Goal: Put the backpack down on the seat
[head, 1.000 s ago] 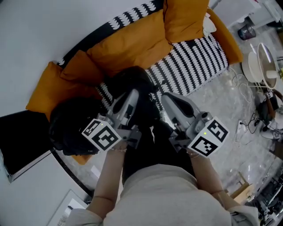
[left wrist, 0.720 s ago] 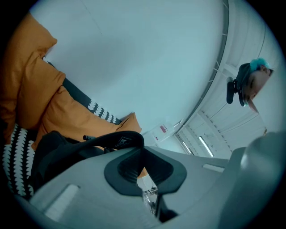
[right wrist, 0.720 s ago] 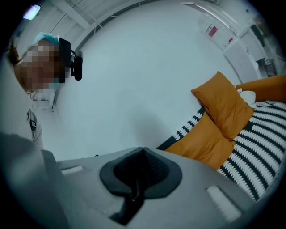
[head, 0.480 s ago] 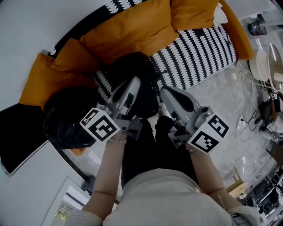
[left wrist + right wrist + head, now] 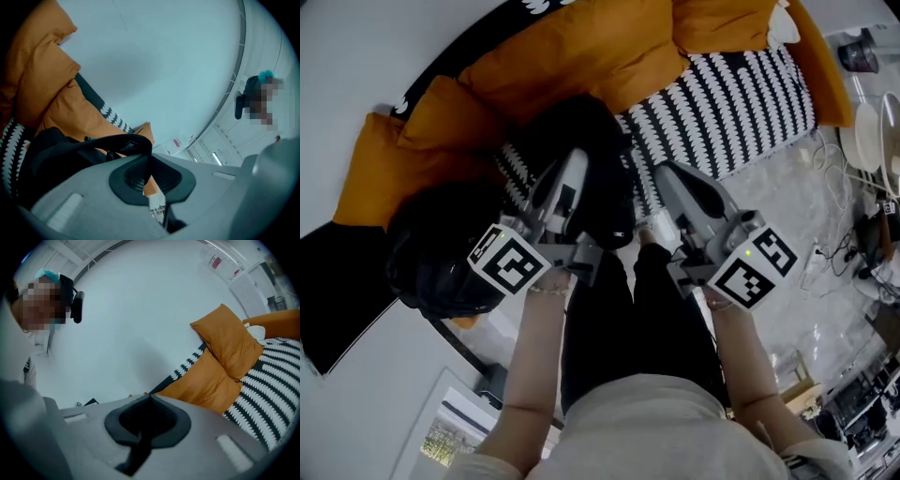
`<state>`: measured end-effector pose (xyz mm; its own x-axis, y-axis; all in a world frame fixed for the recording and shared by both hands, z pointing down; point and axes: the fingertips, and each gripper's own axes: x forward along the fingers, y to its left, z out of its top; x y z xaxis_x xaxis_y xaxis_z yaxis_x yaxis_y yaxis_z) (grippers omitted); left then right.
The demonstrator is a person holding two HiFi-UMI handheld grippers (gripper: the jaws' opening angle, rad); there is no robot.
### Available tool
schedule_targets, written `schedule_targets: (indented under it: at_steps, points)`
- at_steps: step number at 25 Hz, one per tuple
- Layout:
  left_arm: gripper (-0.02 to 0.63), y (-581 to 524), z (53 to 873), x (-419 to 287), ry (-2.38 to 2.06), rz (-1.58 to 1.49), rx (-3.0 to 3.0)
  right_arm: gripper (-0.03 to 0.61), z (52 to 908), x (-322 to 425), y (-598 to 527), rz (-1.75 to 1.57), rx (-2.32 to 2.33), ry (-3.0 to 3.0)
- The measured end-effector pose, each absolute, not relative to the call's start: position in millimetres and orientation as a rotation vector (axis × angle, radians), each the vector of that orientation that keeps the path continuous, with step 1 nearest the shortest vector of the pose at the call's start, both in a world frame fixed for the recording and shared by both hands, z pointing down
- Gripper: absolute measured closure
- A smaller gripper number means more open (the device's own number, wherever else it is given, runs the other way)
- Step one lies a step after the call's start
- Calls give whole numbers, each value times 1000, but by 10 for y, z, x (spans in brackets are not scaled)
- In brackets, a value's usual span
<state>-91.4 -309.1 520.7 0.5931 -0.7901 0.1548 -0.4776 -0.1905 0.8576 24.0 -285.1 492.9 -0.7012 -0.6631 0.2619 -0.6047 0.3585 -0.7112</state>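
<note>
Over the last second both of my claws have sunk toward the sofa, and the backpack (image 5: 586, 141) has come down with them. In the head view it now lies low against the orange cushions (image 5: 581, 56), over the near-left part of the black-and-white striped seat (image 5: 741, 103). Earlier it hung a little further out in front of them.

My left claw (image 5: 570, 173) is clamped tight, as it was. In the left gripper view the bag's black strap (image 5: 117, 143) curves over and runs down into the seam where the pads meet, so I am carrying the bag by that strap. My right claw (image 5: 667, 180) is closed too, with the pads together. I see nothing between them in the right gripper view. It rides just beside the bag's right flank, and I cannot tell whether it touches.

I judge the lowering almost done. The bag looks to be on or just above the seat, though from here I cannot tell whether its weight has settled. What remains is to let it rest fully, then part the left claw and free the strap without tipping the bag forward off the edge.
</note>
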Motion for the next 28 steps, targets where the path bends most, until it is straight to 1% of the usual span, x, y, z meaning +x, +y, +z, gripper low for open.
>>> schedule_targets:
  at_steps: [4, 19, 22, 28]
  points:
    - [603, -3153, 5412, -988, -1033, -437, 1813, 575, 5082, 67, -2911, -1279, -1144, 2580]
    - [601, -3250, 6089, -1123, -1078, -485, 1734, 575, 5748, -120, -2830, -1401, -1117, 2575]
    - [600, -3219, 6270, -1065, -1032, -539, 1651, 575, 5849, -122, -2814, -1415, -1117, 2560]
    - [598, -3174, 6628, -920, -976, -522, 1529, 575, 6022, -46, -2848, -1434, -1157, 2533]
